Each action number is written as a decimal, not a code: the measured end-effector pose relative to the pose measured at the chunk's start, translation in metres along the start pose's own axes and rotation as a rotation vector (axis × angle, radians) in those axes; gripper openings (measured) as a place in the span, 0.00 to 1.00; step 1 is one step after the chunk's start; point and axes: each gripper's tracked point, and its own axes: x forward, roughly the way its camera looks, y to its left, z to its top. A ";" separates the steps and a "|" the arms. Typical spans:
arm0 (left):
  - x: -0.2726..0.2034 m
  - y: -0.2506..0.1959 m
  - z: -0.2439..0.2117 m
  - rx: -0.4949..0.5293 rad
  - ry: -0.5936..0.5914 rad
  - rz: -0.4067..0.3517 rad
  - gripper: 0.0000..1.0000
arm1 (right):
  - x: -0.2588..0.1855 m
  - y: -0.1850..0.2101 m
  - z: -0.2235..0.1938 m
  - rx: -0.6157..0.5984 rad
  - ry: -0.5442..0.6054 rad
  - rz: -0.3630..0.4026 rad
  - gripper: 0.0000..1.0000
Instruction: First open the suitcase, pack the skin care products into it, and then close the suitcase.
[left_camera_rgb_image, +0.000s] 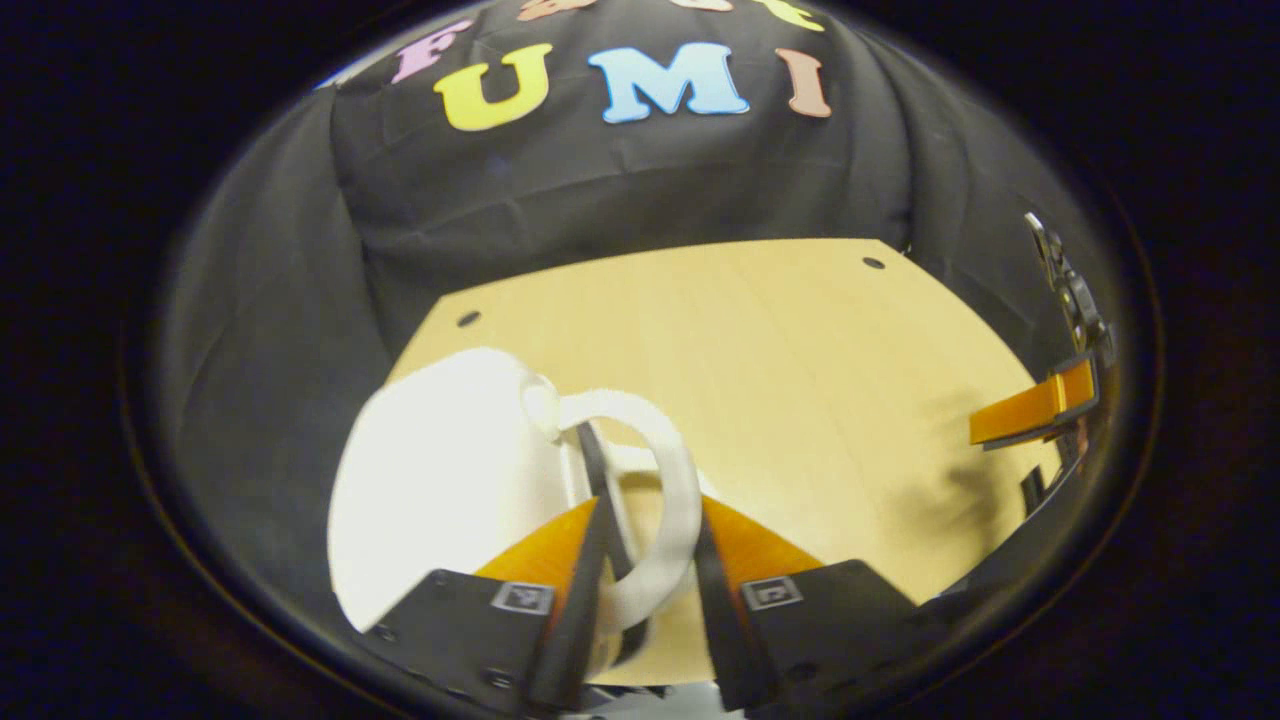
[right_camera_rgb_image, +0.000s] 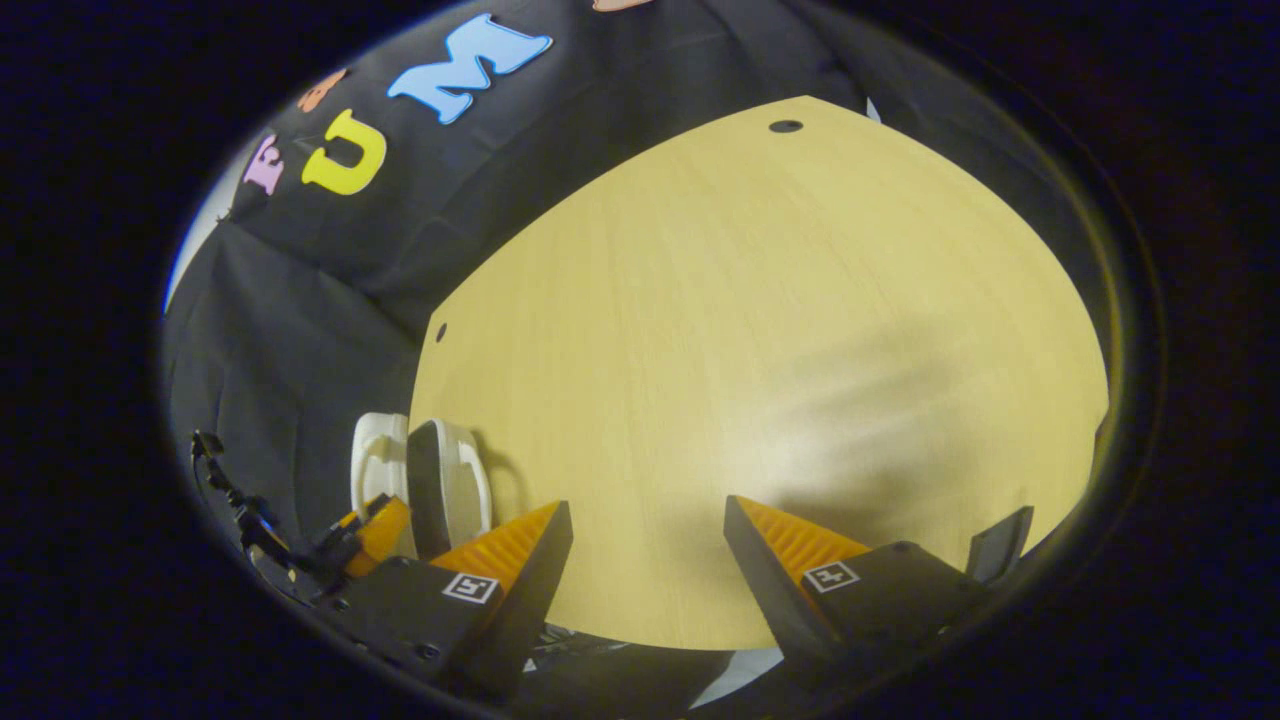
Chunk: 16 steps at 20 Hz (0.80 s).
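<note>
Our left gripper (left_camera_rgb_image: 650, 560) straddles the white suitcase's (left_camera_rgb_image: 440, 500) handle (left_camera_rgb_image: 670, 500), fingers spread, at the bench's (right_camera_rgb_image: 780, 330) left edge; right gripper (right_camera_rgb_image: 648, 545) spread, empty, farther off

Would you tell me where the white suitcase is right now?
The white suitcase stands at the wooden table's near-left edge in the left gripper view, its handle between the left gripper's fingers.

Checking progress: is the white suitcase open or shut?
Shut: the suitcase stands upright, halves together along the dark seam; left tongs straddle its handle.
</note>
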 end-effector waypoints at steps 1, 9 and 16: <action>-0.004 0.001 0.006 -0.036 -0.019 0.027 0.75 | -0.002 -0.003 0.006 0.005 -0.012 -0.004 0.94; -0.060 0.008 0.162 0.014 -0.363 0.178 0.99 | -0.088 -0.010 0.129 -0.163 -0.394 -0.089 0.94; -0.182 -0.093 0.357 0.231 -1.016 0.251 0.96 | -0.262 0.052 0.277 -0.599 -1.102 -0.183 0.94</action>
